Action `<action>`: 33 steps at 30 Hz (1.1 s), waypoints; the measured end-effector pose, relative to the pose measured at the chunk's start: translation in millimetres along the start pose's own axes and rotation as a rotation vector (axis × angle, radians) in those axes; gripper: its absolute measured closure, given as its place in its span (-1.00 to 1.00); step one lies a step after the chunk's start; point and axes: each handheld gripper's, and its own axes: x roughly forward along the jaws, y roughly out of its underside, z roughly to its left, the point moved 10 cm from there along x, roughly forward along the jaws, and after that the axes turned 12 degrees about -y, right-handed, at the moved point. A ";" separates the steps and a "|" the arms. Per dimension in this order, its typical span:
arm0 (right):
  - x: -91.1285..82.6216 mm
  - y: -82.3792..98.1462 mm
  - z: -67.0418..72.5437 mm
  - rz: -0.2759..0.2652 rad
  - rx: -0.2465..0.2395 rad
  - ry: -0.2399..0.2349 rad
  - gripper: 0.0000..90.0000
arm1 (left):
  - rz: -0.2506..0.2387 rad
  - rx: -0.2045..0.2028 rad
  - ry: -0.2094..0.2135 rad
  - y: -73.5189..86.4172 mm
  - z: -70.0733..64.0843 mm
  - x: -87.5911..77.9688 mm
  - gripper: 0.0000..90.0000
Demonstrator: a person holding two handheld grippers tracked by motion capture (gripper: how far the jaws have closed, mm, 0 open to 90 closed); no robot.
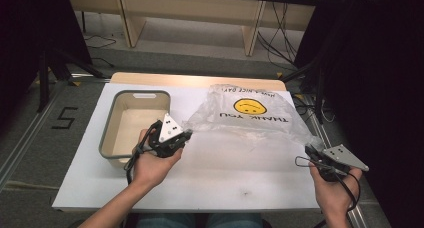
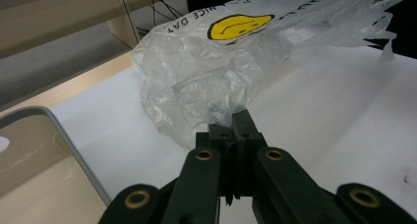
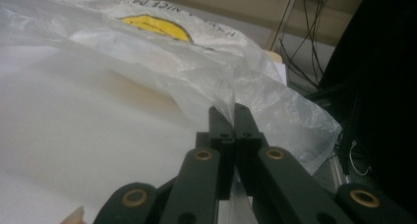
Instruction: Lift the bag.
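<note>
One white table top (image 1: 210,183), seen whole w/ its pale wood far edge in the high view; the gripper views give patches of it at most. Floor beside it carries a black "5" mark (image 1: 64,118), high view alone.

One clear plastic bag (image 1: 250,115), stretched across the table's far-right half btwn the two grippers, right of the bin. High view: yellow smiley face (image 1: 250,106) plus "THANK YOU" print, upside down from the person's side. Left gripper view adds what the high view can't: a crumpled, bunched corner of film (image 2: 196,96) gathered right at the jaw tips. Right gripper view shows the film lifted in a thin ridge off the table, w/ a loose flap hanging past the table's right edge.

One grey-rimmed bin (image 1: 135,120), beige inside, on the table's left part; whole outline in the high view, just a rim corner in the left gripper view (image 2: 54,130).

Two grippers, one per hand. Left gripper (image 1: 186,134) sits just right of the bin, jaws pinched tight on the bag's left corner; seen close (image 2: 235,117), pads together w/ film caught btwn them. Right gripper (image 1: 309,149) near the table's right edge, jaws likewise clamped on the bag's right edge; close up (image 3: 234,111), film runs straight into the closed tips. Grey three-cornered plates on top: two, high view.
</note>
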 end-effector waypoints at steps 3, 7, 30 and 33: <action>-1.5 -4.5 0.3 -0.016 -0.004 0.005 1.00 | -0.013 -0.006 -0.004 -2.0 1.1 -0.6 0.99; -3.6 -13.7 2.0 -0.044 -0.016 0.008 1.00 | -0.038 -0.004 -0.015 -5.8 4.0 -2.1 0.99; -10.8 -36.3 2.9 -0.132 -0.018 0.022 1.00 | -0.135 -0.020 -0.032 -23.8 10.2 -12.4 0.99; -11.8 -37.7 3.2 -0.134 -0.017 0.022 1.00 | -0.141 -0.017 -0.033 -26.0 10.7 -14.2 0.99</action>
